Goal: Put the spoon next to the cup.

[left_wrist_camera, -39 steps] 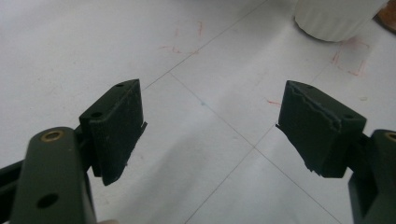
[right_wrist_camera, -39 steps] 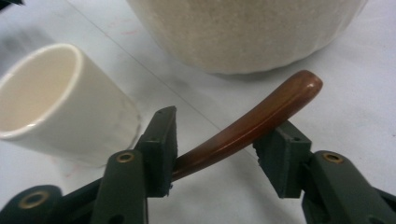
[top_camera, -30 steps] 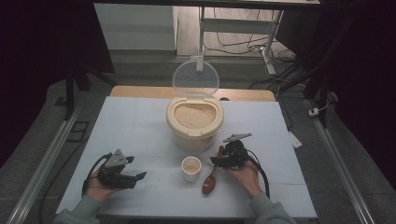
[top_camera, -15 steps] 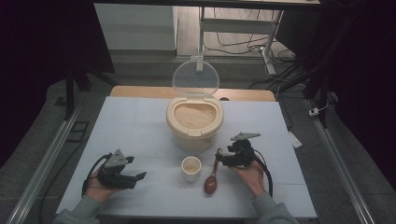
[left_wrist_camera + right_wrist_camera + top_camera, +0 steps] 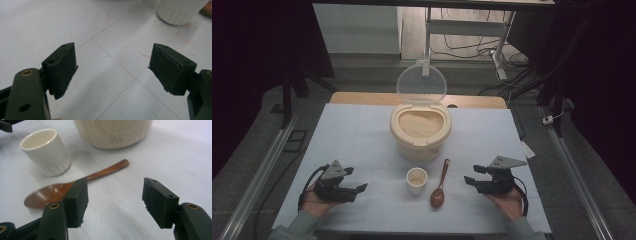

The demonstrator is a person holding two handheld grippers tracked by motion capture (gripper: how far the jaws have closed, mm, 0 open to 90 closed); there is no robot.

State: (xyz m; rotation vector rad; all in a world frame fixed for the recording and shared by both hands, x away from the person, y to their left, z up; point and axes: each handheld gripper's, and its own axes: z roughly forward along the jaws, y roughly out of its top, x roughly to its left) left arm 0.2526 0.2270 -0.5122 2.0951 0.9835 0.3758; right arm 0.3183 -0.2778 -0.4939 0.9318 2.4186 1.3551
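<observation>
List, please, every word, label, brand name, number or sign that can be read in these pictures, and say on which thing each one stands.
None: no readable text.
White cup: plain.
Wooden spoon: plain.
Rice container and its clear lid: no label visible.
Table: faint red pen marks drawn as rough outlines, not letters or numbers.

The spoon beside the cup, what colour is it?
Glossy reddish brown spoon; the right gripper view shows it best.
</observation>
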